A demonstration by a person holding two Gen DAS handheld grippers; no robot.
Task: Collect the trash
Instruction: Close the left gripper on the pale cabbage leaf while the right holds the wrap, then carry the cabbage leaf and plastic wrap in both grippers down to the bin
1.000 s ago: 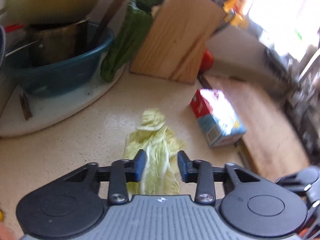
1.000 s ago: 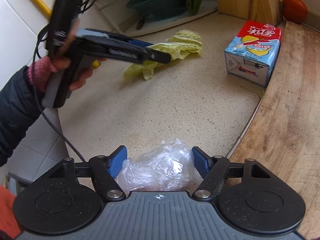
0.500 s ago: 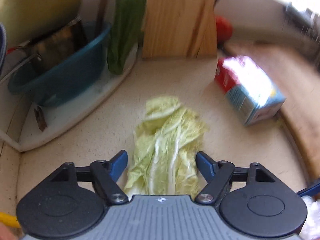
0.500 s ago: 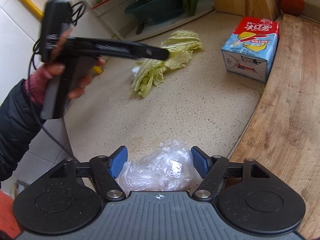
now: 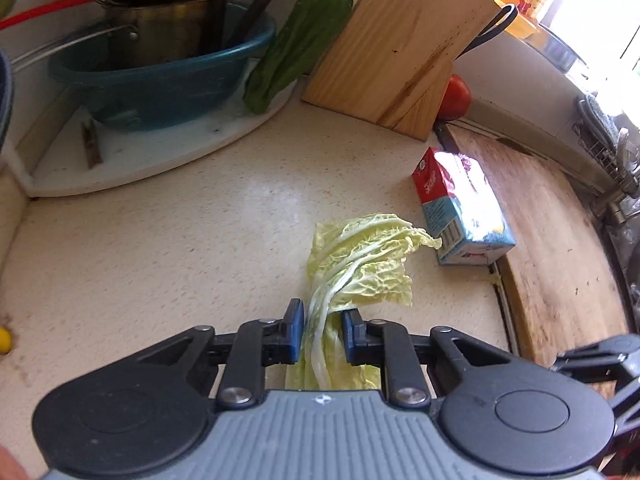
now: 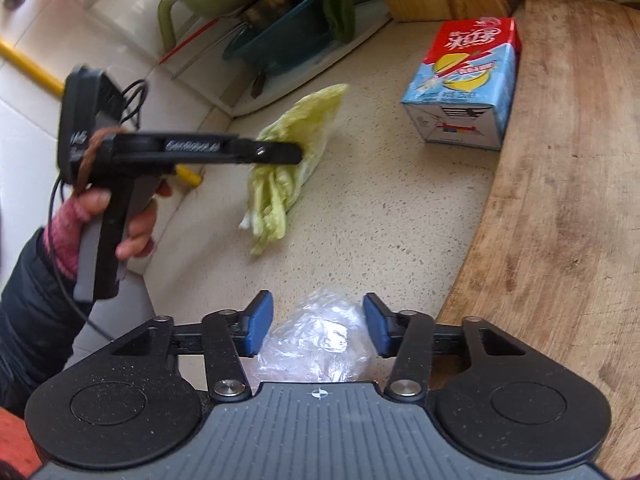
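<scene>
On speckled beige counter, left hand-held gripper had just closed, clamping pale green cabbage leaf, long axis running ahead. Right hand-held gripper, jaws just narrowing, straddled crumpled clear plastic bag; contact unclear. Red-blue drink carton ahead, nearer right.
</scene>
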